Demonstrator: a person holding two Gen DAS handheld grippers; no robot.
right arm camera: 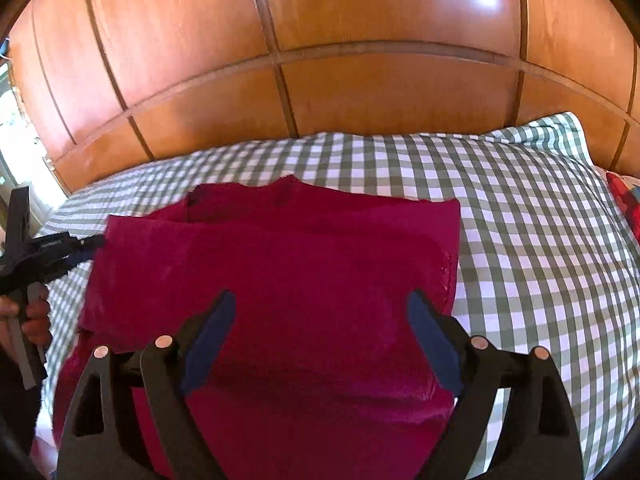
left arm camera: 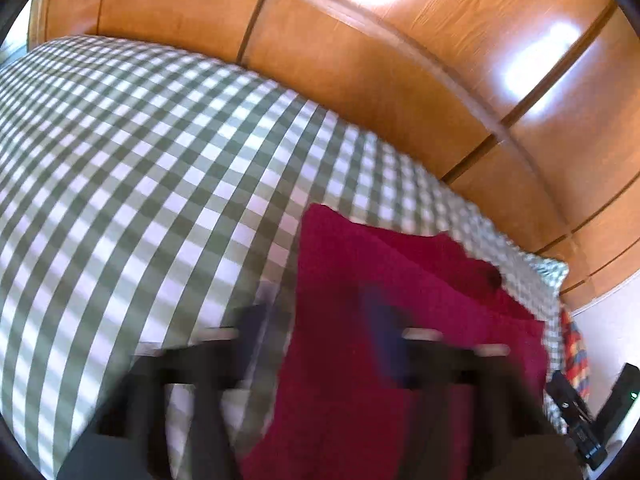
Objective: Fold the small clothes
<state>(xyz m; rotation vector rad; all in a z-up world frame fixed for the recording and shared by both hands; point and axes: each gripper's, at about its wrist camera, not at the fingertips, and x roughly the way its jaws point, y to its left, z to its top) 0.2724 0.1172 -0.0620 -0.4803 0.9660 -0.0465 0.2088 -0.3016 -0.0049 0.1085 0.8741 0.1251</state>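
A dark red garment [right arm camera: 280,264] lies folded flat on the green-and-white checked bedsheet [right arm camera: 520,240], with its neckline toward the wooden panels. My right gripper [right arm camera: 320,320] hovers over the garment's near half, jaws wide open and nothing between them. In the blurred left wrist view my left gripper [left arm camera: 316,328] straddles the left edge of the red garment [left arm camera: 400,280], its fingers apart. From the right wrist view the left gripper [right arm camera: 94,248] sits at that edge with its tip touching the cloth. No pinch shows.
Glossy wooden panels [right arm camera: 360,60] rise right behind the bed. A checked pillow corner [right arm camera: 560,132] and a multicoloured cloth [right arm camera: 624,200] lie at the right. A person's hand [right arm camera: 32,316] holds the left gripper's handle. The right gripper's body [left arm camera: 580,424] shows at the lower right.
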